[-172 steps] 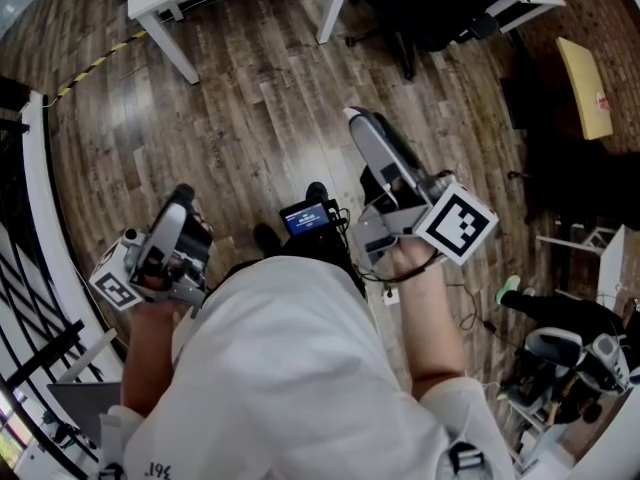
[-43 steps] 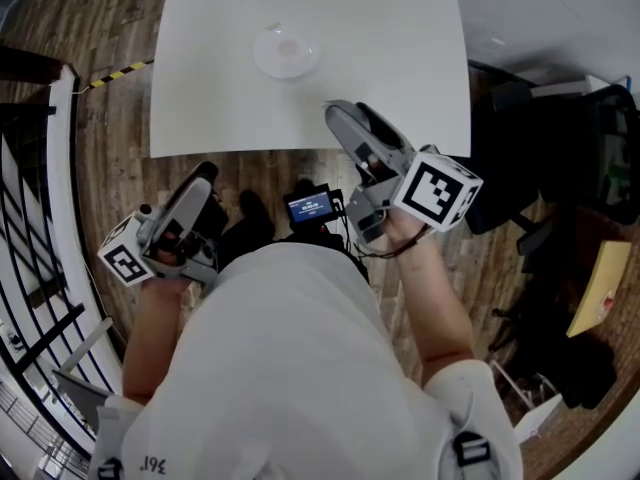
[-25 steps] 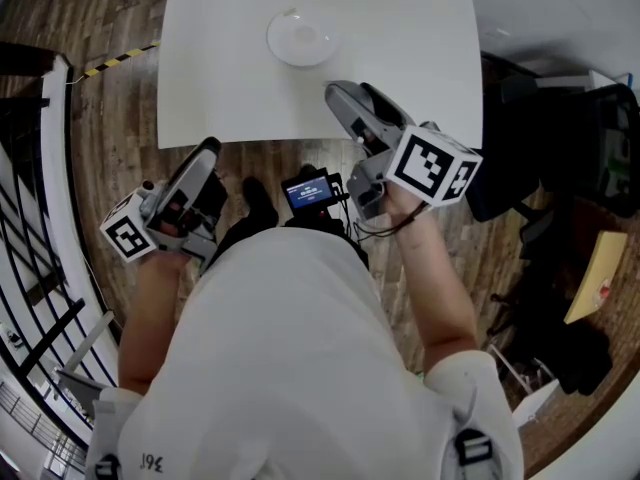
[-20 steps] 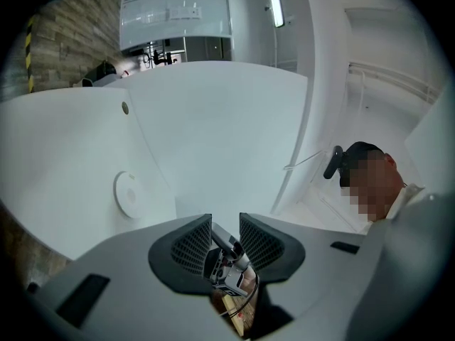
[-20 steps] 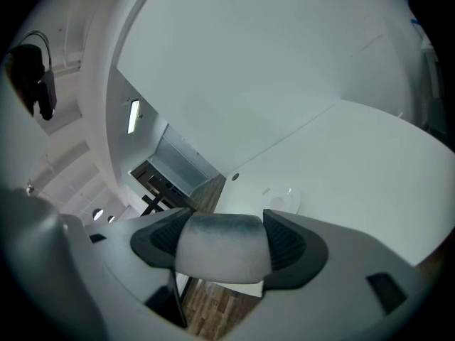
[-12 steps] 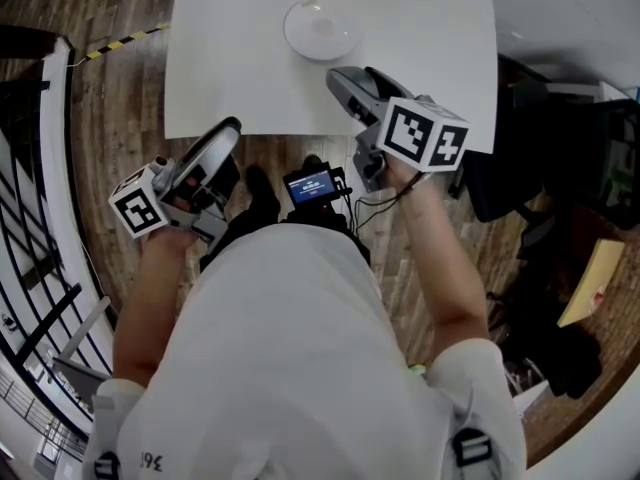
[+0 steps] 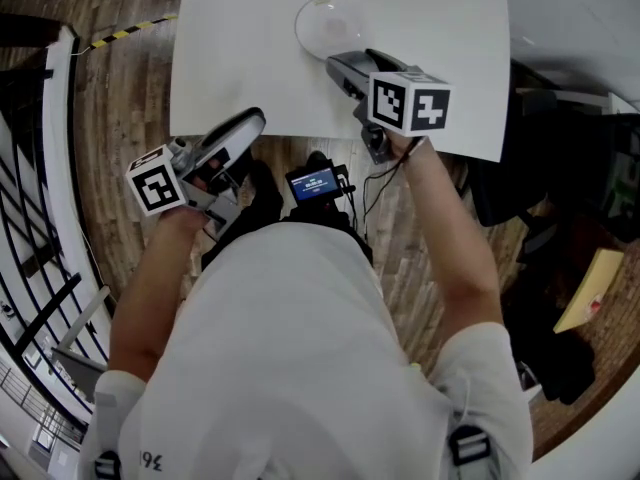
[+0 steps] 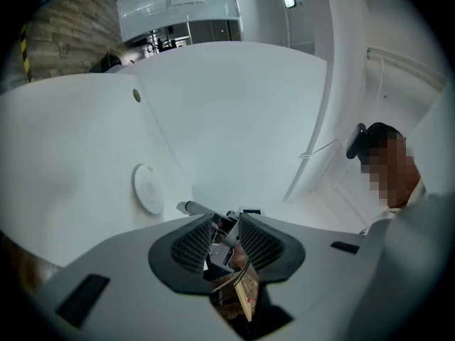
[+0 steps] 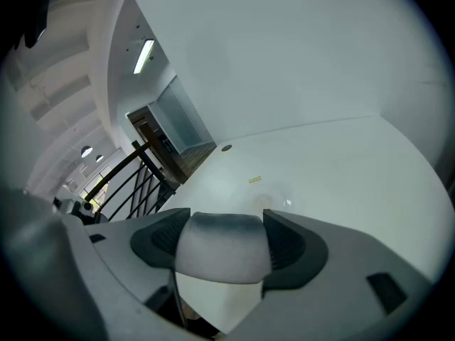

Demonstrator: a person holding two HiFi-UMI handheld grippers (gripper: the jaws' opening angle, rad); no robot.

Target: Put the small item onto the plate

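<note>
The right hand-held gripper (image 7: 340,65) reaches over the near edge of the white tabletop (image 7: 450,28) at the top centre of the head view, its tip just beside the plate (image 7: 325,23). In the right gripper view its jaws are clamped on the small item (image 9: 220,251), a pale grey rounded block that fills the gap between them at the lower centre of the frame. The plate shows only as a faint blur on the tabletop (image 9: 341,169) just above the item.

The left hand-held gripper (image 7: 252,120) sits left of centre in the head view, with its tip at the tabletop's near edge, well apart from the plate. In the left gripper view its jaws stand narrowly apart with nothing gripped. The plate (image 8: 148,188) lies on the tabletop (image 8: 71,141) at centre left, above and left of the left hand-held gripper (image 8: 226,222)
</note>
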